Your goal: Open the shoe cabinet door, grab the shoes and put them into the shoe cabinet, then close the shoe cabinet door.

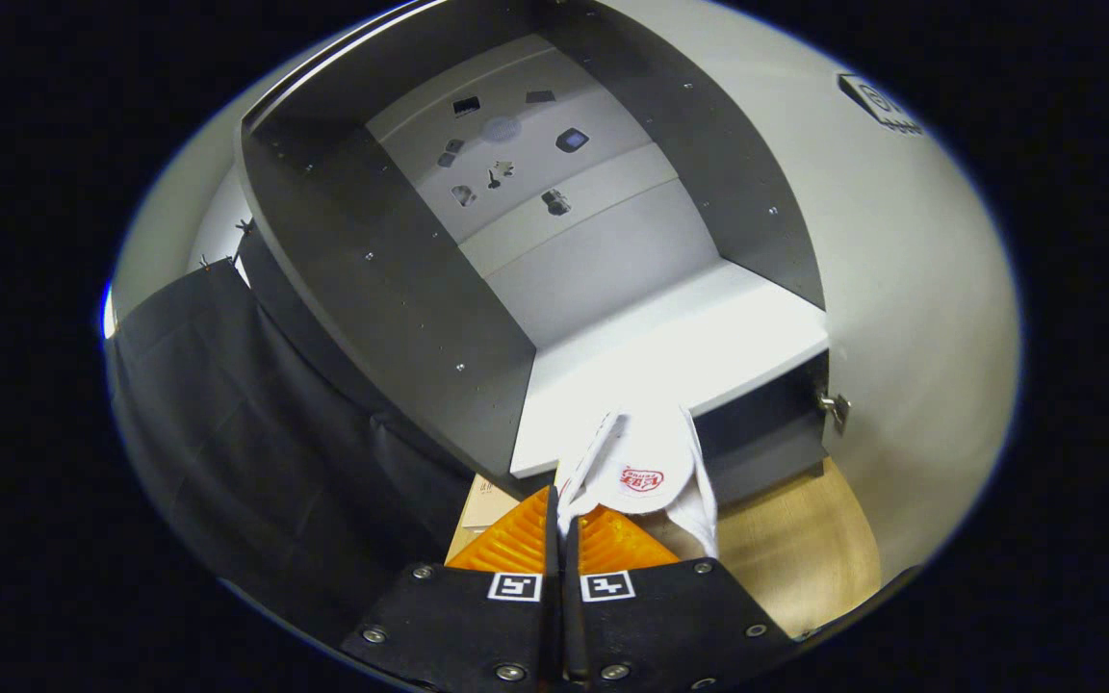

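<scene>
While tongs [562, 505] pinch slippers [646, 472], cabinet [670, 346] ahead

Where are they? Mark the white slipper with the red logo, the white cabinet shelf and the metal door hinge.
White slipper with the red logo [646, 472], gripper view, on its printed upper; the gripper [562, 525] is shut on it.
White cabinet shelf [670, 337], gripper view, bare top surface.
Metal door hinge [836, 407], gripper view, its bracket.

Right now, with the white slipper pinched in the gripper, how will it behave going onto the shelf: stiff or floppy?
Probably floppy: the white slipper hangs past the gripper, held by a thin edge between nearly closed fingers, and its strap sags. Likely light, since that small pinch carries it. It may fold or drag on the lip of the white shelf just ahead.
</scene>
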The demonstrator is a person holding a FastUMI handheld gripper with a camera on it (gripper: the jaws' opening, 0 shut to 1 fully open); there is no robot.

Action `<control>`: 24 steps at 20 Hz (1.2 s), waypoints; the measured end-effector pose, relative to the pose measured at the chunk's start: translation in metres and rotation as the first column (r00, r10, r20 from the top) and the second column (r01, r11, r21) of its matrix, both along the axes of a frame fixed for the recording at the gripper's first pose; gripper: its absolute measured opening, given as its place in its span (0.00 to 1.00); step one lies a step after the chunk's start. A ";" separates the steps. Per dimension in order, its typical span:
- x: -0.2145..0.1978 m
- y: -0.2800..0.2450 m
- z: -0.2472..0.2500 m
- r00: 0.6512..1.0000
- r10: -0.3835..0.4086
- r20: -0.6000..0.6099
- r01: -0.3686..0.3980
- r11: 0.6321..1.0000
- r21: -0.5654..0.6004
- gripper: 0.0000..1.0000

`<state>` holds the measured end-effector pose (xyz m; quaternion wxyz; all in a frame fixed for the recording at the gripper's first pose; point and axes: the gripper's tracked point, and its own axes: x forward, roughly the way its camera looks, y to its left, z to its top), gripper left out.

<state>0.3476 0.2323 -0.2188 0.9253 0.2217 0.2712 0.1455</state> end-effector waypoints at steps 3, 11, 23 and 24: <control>0.042 0.003 -0.003 1.000 0.011 -0.010 -0.011 1.000 -0.001 0.01; 0.135 0.011 -0.015 0.998 0.057 -0.018 -0.058 0.998 -0.020 0.01; 0.207 0.028 -0.034 0.996 0.083 -0.025 -0.084 0.996 -0.036 0.01; 0.206 0.028 -0.034 0.997 0.078 -0.026 -0.079 0.996 -0.045 0.02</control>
